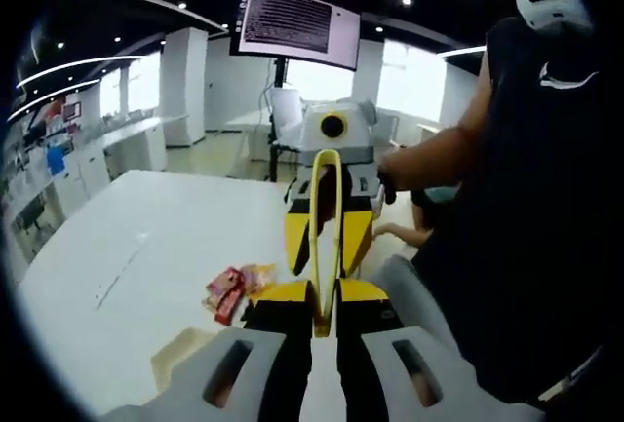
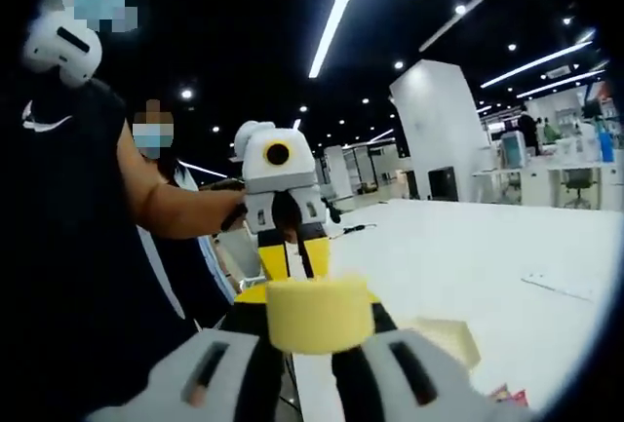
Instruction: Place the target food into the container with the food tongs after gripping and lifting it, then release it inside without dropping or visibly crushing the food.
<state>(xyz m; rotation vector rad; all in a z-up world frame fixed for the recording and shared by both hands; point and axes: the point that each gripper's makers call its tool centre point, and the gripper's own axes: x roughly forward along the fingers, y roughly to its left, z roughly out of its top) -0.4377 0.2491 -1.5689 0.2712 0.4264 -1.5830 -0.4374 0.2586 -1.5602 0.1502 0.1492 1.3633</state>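
Yellow food tongs (image 1: 327,237) stand edge-on as a thin loop between my two grippers, held over the white table (image 1: 146,247). My left gripper (image 1: 323,320) is shut on the end where the two arms meet. My right gripper (image 1: 328,232) faces it and clamps the looped end. In the right gripper view that broad yellow bend of the tongs (image 2: 320,315) sits between my right gripper's jaws (image 2: 320,349), with the left gripper (image 2: 291,251) opposite. Red snack packets (image 1: 229,290) lie on the table beside a beige container (image 1: 180,349). The container (image 2: 444,339) and the packets (image 2: 507,398) also lie low right.
A person in a black shirt (image 1: 546,198) stands close by, forearm (image 2: 185,210) reaching to the grippers. A second person (image 2: 154,134) stands behind. A monitor on a stand (image 1: 292,24) rises past the table's far edge. Desks and cabinets (image 1: 58,169) line the room.
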